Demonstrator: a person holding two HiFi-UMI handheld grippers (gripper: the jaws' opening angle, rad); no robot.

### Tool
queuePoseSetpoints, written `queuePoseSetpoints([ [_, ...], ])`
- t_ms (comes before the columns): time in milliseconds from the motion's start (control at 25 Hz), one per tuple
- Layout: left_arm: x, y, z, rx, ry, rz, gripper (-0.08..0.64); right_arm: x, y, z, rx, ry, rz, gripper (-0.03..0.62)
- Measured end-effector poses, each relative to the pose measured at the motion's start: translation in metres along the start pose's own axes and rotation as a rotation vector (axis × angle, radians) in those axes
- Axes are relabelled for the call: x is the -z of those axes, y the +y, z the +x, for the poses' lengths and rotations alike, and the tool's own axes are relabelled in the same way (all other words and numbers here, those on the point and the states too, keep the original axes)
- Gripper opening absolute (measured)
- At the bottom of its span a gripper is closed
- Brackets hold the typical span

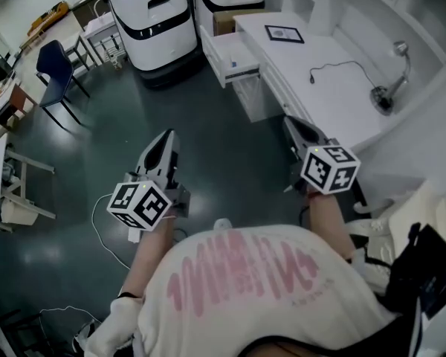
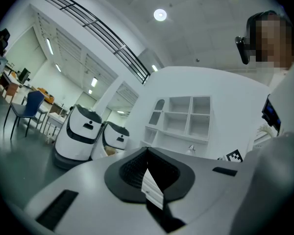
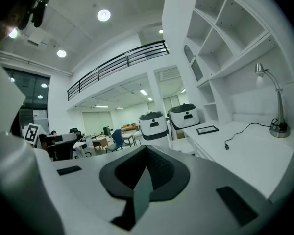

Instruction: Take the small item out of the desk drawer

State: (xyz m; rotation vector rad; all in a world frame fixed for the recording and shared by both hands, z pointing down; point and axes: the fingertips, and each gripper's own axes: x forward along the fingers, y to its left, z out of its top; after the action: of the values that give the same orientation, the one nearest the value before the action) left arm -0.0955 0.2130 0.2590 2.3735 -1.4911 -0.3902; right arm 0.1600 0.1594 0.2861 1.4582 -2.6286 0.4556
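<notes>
Seen from above, a person holds the left gripper (image 1: 166,138) and right gripper (image 1: 291,123) close to the body, both clenched shut and empty. Well ahead, the drawer (image 1: 229,47) of the white counter (image 1: 320,88) stands open, with a small bluish item (image 1: 233,65) inside

Head camera's up high, staring steeply down past the person's shirt (image 1: 245,281) at the dark floor (image 1: 134,103), desk (image 1: 334,88) off to the upper right. Left gripper (image 2: 147,150) camera sits low, right behind its jaws, tipped up towards the ceiling (image 2: 186,38) and shelf unit (image 2: 183,116). Right gripper (image 3: 146,147) camera, same close perch, faces along the desk edge. All three catch the two white machines (image 1: 152,21); head and right gripper views share the desk lamp (image 1: 390,88).
</notes>
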Motion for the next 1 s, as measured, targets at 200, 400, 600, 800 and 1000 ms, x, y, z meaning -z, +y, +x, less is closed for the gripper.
queuePoseSetpoints([
  [200, -0.024, 0.052, 0.035, -0.001, -0.011, -0.005, 0.028, -0.021, 0.003, 0.065, -0.016, -0.036, 0.023, 0.015],
  [400, -0.003, 0.085, 0.059, -0.019, 0.045, -0.067, 0.028, 0.005, -0.012, 0.102, -0.001, 0.055, 0.046, 0.015],
  [600, 0.017, 0.115, 0.083, -0.047, 0.092, -0.101, 0.028, 0.026, -0.043, 0.137, 0.034, 0.123, 0.094, 0.016],
  [800, 0.022, 0.133, 0.12, -0.025, 0.088, -0.103, 0.028, 0.024, -0.066, 0.184, 0.013, 0.129, 0.117, 0.015],
  [1000, 0.015, 0.161, 0.177, -0.039, 0.067, -0.132, 0.028, 0.013, -0.104, 0.248, -0.007, 0.134, 0.135, 0.015],
])
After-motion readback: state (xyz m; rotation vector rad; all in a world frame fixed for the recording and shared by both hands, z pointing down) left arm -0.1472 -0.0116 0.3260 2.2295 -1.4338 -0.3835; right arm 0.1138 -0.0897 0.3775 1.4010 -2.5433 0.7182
